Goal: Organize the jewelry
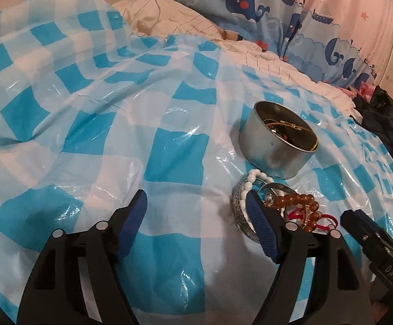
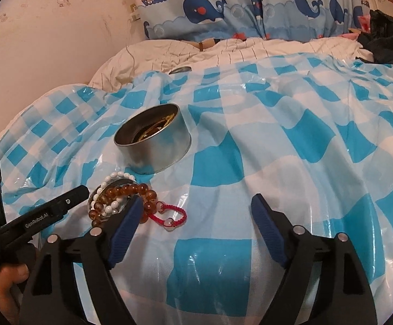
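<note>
Both grippers, left gripper (image 1: 196,203) and right gripper (image 2: 196,211), stand wide open and empty. Bracelet pile (image 2: 126,200) lies lower left, beside round metal tin (image 2: 153,140) on the bed. Step: pick-up pending; next move calls for closing on one bracelet.

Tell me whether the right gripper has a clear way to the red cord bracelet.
Probably yes: the red cord bracelet lies uncovered just beyond the open right gripper, beside its left finger; only the amber beads crowd one end.
</note>
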The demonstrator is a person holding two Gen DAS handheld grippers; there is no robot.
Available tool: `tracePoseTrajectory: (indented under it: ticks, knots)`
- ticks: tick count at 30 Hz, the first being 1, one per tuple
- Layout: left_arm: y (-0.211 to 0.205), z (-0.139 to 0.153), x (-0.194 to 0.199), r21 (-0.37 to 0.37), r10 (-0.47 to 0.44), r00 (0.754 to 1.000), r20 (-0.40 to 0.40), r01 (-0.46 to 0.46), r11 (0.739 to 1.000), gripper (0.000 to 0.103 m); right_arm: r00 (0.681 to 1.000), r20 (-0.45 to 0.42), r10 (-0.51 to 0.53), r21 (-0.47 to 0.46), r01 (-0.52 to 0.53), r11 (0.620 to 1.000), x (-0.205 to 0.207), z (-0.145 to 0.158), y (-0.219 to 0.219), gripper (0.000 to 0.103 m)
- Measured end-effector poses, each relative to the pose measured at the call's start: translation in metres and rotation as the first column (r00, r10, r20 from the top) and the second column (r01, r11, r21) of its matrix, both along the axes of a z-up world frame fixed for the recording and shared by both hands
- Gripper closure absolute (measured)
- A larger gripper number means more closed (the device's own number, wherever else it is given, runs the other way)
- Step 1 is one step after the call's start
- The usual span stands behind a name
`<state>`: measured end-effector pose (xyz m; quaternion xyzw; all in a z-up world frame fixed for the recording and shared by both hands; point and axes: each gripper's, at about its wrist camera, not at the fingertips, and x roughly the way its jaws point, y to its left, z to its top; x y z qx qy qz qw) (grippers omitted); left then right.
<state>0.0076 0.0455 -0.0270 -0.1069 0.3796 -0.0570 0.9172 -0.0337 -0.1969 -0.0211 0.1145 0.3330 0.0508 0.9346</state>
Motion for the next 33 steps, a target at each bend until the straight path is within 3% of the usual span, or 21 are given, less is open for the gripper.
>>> tracePoseTrajectory:
  ticks: [10,33]
  knots:
    - [-0.0034,-0.0038,0.0044,0.008,-0.015,1.0,-0.021,0.015,1.0,0.024,1.0,-0.004,-0.003,-0.005,0.003,1.0,0.0002,-0.0007,0.0011,0.021]
    - [-0.0077,-0.0042,0.0055,0.029,-0.021,0.999,-0.031,0.022,0.999,0.021,1.0,-0.002,-0.001,-0.001,0.001,1.0,-0.0001,-0.0009,0.0015,0.018]
